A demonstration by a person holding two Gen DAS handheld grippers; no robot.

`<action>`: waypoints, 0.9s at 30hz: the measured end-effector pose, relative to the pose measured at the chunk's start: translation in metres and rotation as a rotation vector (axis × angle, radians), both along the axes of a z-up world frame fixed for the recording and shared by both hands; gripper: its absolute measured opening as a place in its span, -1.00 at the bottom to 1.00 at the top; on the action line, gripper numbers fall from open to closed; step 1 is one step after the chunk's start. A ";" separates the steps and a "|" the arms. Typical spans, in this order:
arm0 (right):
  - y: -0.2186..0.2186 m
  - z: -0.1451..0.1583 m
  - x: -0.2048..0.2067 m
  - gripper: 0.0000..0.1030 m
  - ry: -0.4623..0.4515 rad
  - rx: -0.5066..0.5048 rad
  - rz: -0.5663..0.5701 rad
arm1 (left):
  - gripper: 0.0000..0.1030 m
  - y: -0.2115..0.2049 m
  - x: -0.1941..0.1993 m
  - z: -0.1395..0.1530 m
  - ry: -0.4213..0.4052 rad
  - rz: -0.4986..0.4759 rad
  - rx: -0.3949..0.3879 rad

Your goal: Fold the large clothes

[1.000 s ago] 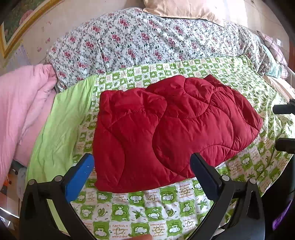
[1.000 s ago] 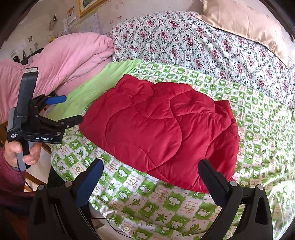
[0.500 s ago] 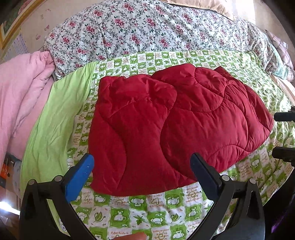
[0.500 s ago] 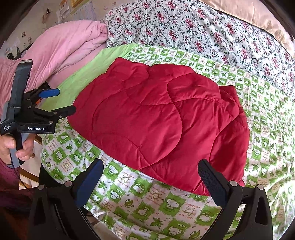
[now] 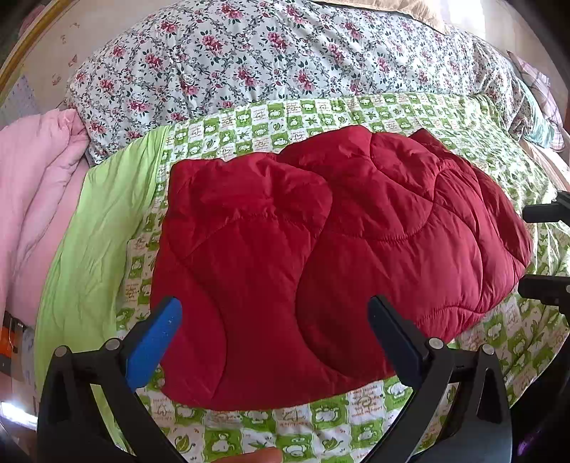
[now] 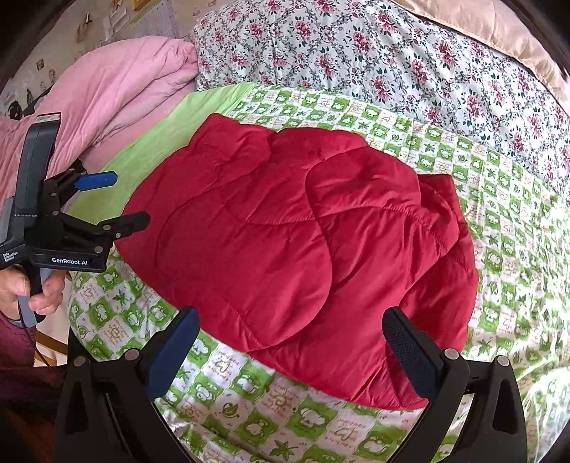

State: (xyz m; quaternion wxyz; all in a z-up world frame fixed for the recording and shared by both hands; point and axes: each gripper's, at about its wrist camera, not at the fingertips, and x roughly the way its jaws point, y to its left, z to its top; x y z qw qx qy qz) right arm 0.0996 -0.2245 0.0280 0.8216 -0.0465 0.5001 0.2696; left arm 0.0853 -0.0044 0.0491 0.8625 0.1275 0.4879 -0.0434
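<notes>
A red quilted jacket lies folded into a compact bundle on the green-and-white patterned quilt; it also shows in the right wrist view. My left gripper is open and empty, hovering over the jacket's near edge. It shows from the side in the right wrist view, at the jacket's left end. My right gripper is open and empty over the jacket's near right edge. Its fingertips show at the right border of the left wrist view.
A floral duvet lies behind the jacket. A pink blanket is piled at the left, beside a plain lime-green sheet. A beige pillow sits at the far back. The bed's edge is near both grippers.
Both grippers have moved forward and down toward the jacket, which now fills more of each view. Both stay open. The jacket has not moved.
</notes>
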 end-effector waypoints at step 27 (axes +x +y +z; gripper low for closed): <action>0.003 -0.006 0.021 1.00 0.011 0.009 0.010 | 1.00 -0.007 0.015 -0.002 -0.005 -0.024 0.007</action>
